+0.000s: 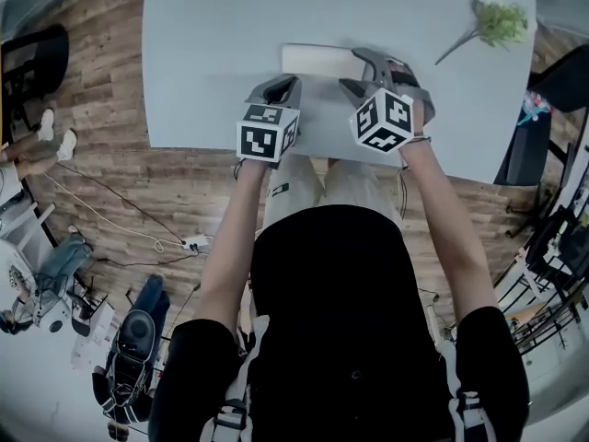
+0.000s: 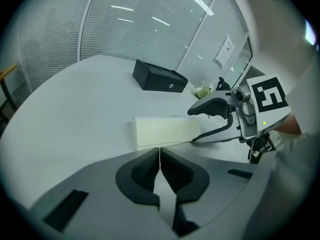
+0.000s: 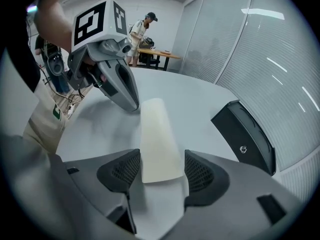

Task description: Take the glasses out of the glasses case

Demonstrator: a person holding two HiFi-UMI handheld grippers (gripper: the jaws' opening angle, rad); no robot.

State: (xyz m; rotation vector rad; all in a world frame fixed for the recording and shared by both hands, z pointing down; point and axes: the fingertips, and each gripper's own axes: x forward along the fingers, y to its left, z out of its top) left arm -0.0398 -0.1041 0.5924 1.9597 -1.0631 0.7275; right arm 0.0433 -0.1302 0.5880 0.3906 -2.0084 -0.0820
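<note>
A cream, closed glasses case lies flat on the pale grey table, just in front of both grippers. My right gripper stands open over the case's right end. In the right gripper view that end of the case lies between the pads, with a narrow gap on each side. My left gripper hovers at the case's near left side and is shut on nothing; its pads meet just short of the case. No glasses are visible.
A black box sits further back on the table, beyond the case. A green plant sprig lies at the far right. The table's near edge runs just under my hands. Another person stands by a desk in the distance.
</note>
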